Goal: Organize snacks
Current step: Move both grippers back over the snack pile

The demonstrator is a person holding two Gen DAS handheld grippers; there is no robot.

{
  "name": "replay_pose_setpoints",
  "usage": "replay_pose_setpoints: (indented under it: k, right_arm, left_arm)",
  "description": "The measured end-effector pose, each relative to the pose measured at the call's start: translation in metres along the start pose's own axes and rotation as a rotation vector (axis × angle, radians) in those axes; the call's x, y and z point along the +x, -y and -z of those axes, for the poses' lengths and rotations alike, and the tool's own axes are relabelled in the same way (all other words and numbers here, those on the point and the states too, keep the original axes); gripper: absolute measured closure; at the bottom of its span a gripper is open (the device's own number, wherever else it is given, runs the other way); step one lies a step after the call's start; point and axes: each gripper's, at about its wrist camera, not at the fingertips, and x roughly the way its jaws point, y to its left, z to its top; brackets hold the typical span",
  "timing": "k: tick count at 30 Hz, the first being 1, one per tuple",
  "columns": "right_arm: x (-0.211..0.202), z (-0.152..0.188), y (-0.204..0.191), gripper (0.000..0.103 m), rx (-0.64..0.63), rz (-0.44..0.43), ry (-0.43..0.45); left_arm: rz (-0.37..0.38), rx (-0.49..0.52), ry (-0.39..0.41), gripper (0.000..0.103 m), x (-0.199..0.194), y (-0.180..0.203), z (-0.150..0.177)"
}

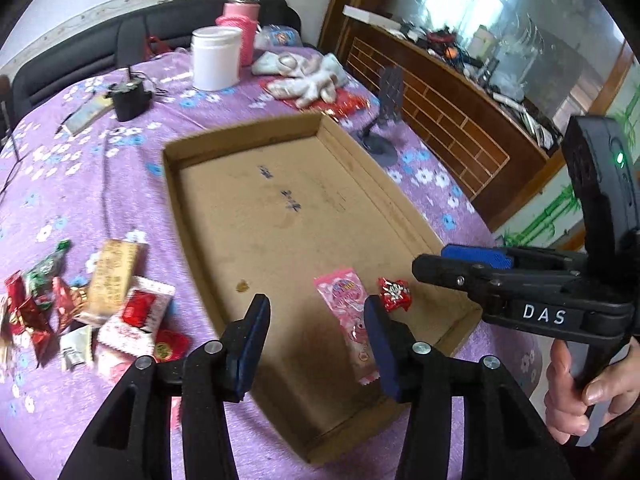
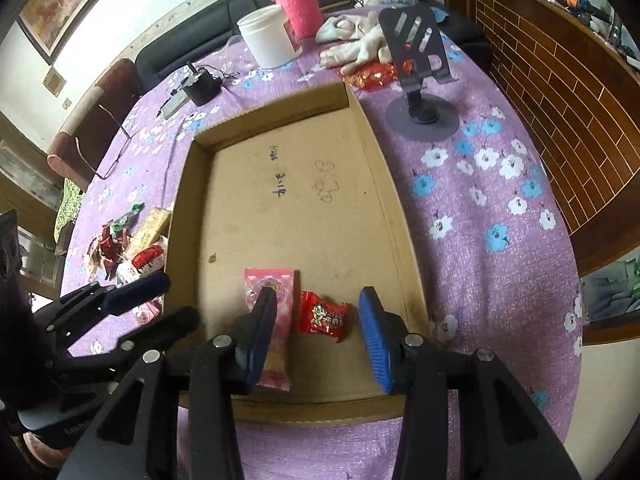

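A shallow cardboard tray (image 1: 248, 136) (image 2: 280, 120) lies on the purple tablecloth. In its near corner lie a long pink snack packet (image 1: 346, 308) (image 2: 272, 292) and a small red candy (image 1: 394, 294) (image 2: 324, 316). A heap of loose snacks (image 1: 100, 312) (image 2: 128, 244) lies on the cloth left of the tray. My left gripper (image 1: 316, 344) is open and empty above the tray's near part; it also shows in the right wrist view (image 2: 160, 300). My right gripper (image 2: 318, 340) is open and empty, its fingers either side of the red candy; it also shows in the left wrist view (image 1: 436, 260).
Behind the tray stand a white jar (image 1: 216, 58) (image 2: 270, 36), a pink-sleeved bottle (image 1: 242, 24) (image 2: 298, 4), a small black device (image 1: 130, 98) (image 2: 202, 86), white gloves (image 1: 308, 74) (image 2: 356, 40) and a grey phone stand (image 1: 386, 120) (image 2: 420, 80). A wooden cabinet (image 1: 440, 112) stands on the right.
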Motion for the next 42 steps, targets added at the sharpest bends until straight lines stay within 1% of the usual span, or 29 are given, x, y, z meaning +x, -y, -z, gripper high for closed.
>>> replay_pose_setpoints:
  k: [7, 14, 16, 19, 22, 25, 28, 32, 34, 37, 40, 42]
  right_arm:
    - [0.006, -0.001, -0.015, 0.061, -0.039, -0.036, -0.012]
    - [0.009, -0.004, -0.029, 0.061, -0.082, -0.082, -0.030]
    - [0.012, -0.005, -0.036, 0.061, -0.095, -0.093, -0.040]
    - [0.016, -0.007, -0.048, 0.061, -0.101, -0.106, -0.052]
    - [0.010, -0.006, -0.064, 0.061, -0.099, -0.095, -0.023]
    - [0.007, -0.006, -0.079, 0.056, -0.079, -0.087, -0.017]
    - [0.011, -0.007, -0.107, 0.056, -0.099, -0.076, -0.019]
    - [0.019, -0.009, -0.151, 0.056, -0.128, -0.105, -0.042]
    - [0.026, -0.012, -0.179, 0.056, -0.161, -0.104, -0.053]
    - [0.043, -0.017, -0.223, 0.056, -0.214, -0.130, -0.093]
    - [0.060, -0.023, -0.269, 0.055, -0.249, -0.157, -0.121]
    - [0.076, -0.027, -0.300, 0.052, -0.262, -0.184, -0.154]
  left_arm:
    - [-0.035, -0.072, 0.042, 0.050, -0.022, -0.020, 0.004]
    - [-0.098, -0.209, 0.078, 0.050, -0.052, -0.050, 0.020]
    - [-0.113, -0.253, 0.084, 0.049, -0.062, -0.062, 0.030]
    - [-0.121, -0.289, 0.091, 0.049, -0.072, -0.081, 0.041]
    - [-0.110, -0.330, 0.116, 0.049, -0.082, -0.108, 0.048]
    - [-0.116, -0.377, 0.130, 0.049, -0.095, -0.140, 0.054]
    - [-0.142, -0.414, 0.154, 0.049, -0.112, -0.173, 0.066]
    - [-0.182, -0.506, 0.167, 0.049, -0.131, -0.225, 0.088]
    - [-0.209, -0.547, 0.169, 0.049, -0.138, -0.248, 0.100]
    - [-0.243, -0.610, 0.157, 0.049, -0.147, -0.283, 0.122]
    - [-0.262, -0.650, 0.147, 0.049, -0.154, -0.308, 0.141]
    - [-0.272, -0.667, 0.145, 0.049, -0.159, -0.320, 0.151]
